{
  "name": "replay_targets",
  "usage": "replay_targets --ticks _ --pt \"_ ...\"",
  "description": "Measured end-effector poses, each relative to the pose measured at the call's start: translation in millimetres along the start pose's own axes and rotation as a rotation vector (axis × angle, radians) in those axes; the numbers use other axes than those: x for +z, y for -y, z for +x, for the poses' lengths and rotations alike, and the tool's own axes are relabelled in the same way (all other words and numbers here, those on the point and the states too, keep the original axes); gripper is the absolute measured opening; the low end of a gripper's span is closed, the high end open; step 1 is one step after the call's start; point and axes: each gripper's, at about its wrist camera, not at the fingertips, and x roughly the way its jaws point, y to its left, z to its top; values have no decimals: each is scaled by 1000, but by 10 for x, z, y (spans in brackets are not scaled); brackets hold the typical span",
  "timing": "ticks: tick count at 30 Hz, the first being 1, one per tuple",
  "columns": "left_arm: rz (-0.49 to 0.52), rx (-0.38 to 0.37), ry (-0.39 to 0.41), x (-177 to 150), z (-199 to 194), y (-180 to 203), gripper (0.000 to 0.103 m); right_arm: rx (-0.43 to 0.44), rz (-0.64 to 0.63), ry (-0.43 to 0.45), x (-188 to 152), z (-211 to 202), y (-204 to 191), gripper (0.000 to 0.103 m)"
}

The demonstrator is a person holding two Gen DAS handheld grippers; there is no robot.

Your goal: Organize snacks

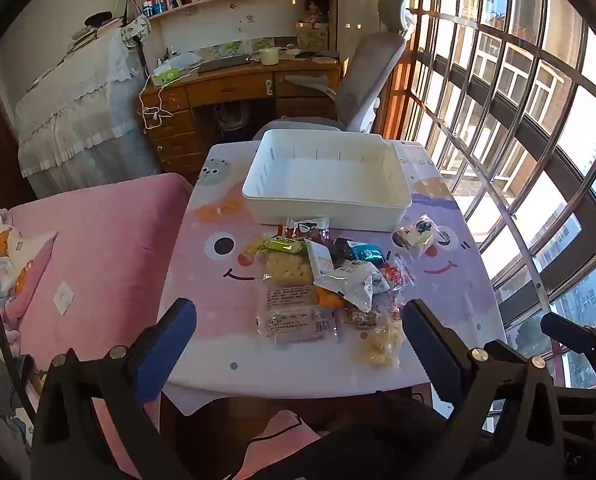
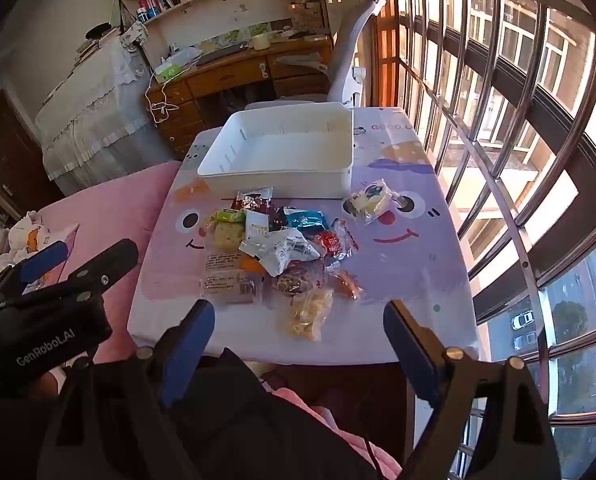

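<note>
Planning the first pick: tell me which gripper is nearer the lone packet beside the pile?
Right. The right gripper hangs nearer the lone packet; the left gripper hangs further left, across the pile.

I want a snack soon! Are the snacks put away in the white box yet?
Not yet. Nothing looks done: the white plastic bin is empty. Nothing is in hand either: the left gripper and right gripper are both open, hanging over the table's near edge. Everything is left: the pile of wrapped snacks and the lone clear packet wait on the cartoon tablecloth.
</note>
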Motion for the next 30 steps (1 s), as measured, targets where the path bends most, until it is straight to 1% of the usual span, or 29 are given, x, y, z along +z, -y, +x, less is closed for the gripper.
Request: replay_targets --ticks 4,8,17,20,23,30 --pt "1 6 4 9 5 14 102 -7 -5 7 14 7 -5 87" --pt "1 -8 1 -1 3 4 102 -9 -5 6 33 16 -4 87" --pt "-3 -9 3 -2 5 5 102 -12 -8 5 47 19 -13 87" --pt "-5 -5 2 -2 7 5 102 -14 -8 4 49 19 -15 87" --pt "-10 0 -1 73 79 21 102 -14 -8 5 48 21 -14 87" --pt "-14 3 -1 63 74 6 102 -15 -9 4 45 26 -9 87"
